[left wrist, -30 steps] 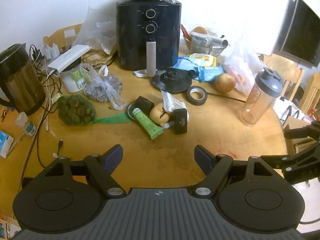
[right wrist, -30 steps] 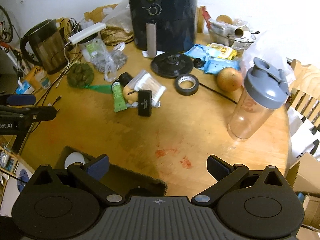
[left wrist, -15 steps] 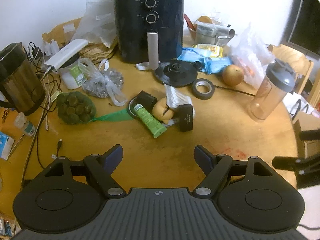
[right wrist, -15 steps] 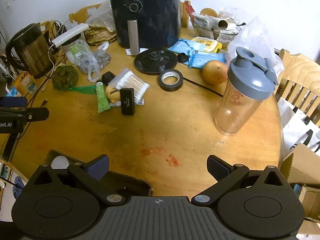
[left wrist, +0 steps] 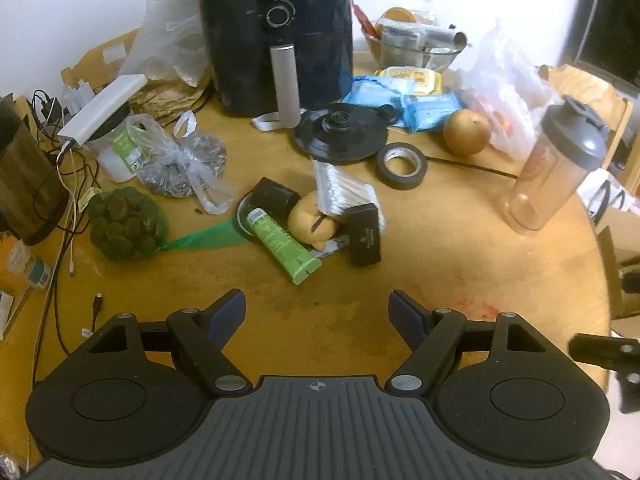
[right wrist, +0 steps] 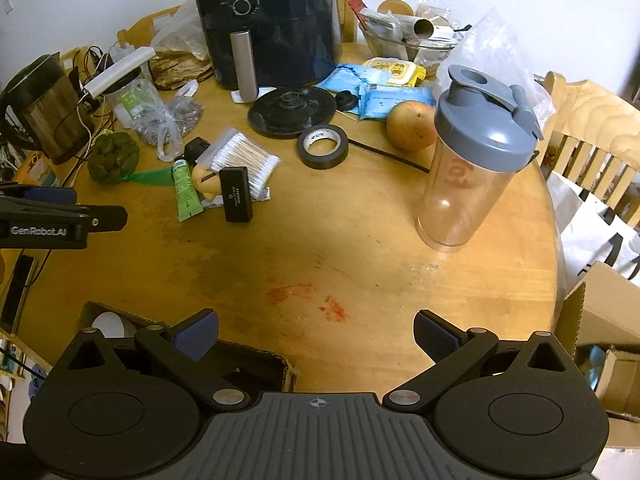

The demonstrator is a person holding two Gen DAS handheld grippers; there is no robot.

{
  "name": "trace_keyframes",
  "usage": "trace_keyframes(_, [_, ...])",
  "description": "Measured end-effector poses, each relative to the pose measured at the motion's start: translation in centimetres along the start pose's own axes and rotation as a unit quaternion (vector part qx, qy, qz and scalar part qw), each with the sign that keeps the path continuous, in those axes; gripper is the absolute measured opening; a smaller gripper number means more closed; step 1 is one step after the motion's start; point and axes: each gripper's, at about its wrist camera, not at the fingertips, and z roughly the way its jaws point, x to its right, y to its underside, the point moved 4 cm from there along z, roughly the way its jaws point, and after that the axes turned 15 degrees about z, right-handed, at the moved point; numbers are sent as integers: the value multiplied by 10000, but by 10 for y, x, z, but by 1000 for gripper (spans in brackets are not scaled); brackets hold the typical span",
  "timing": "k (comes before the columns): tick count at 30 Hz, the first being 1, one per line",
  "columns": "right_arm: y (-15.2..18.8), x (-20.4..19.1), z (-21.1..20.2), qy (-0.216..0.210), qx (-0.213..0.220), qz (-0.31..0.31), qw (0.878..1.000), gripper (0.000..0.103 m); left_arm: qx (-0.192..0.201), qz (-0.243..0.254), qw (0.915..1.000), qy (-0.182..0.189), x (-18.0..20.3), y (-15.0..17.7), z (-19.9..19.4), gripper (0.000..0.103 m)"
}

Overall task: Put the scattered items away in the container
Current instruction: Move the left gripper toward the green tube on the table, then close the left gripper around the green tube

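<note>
left gripper (left wrist: 318,312): jaws wide apart, empty | right gripper (right wrist: 316,334): jaws wide apart, empty

Green tube (left wrist: 283,245), black box (left wrist: 363,234), cotton-swab pack (left wrist: 345,196) heaped mid-table, cardboard container (right wrist: 256,360) at near edge

Tube (left wrist: 285,245) lies left of case (left wrist: 363,234), before fryer (left wrist: 276,32).

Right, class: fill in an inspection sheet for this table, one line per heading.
Surface: round wooden table, red smears near front edge.
Job's things: green tube, black case, cotton swabs piled mid-table; cardboard box at near edge.
Clutter: air fryer, shaker bottle, tape roll, kettle.
Grippers: left gripper and right gripper, jaws open, empty.
Cables: tangle beside kettle.
Surroundings: wooden chair.
</note>
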Motion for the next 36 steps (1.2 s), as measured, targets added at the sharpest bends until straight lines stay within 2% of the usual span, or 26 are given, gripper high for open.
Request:
trace_keyframes(12, [-1, 6, 5, 89, -26, 165, 9998, 103, -152, -378, 9991, -114, -42, -13, 44, 78])
trace_keyframes(20, [2, 11, 7, 241, -64, 347, 9991, 103, -390, -716, 9967, 29, -62, -18, 82, 77])
trace_keyframes(23, [3, 14, 9, 314, -83, 440, 9985, 103, -506, -829, 9952, 96, -68, -19, 96, 68])
trace_keyframes(26, [4, 16, 9, 382, -86, 527, 9978, 103, -563, -888, 9943, 157, -73, -21, 109, 67])
trace_keyframes(36, [10, 23, 7, 621, -113, 718, 9954, 103, -887, -1466, 9847, 323, -87, -22, 153, 65])
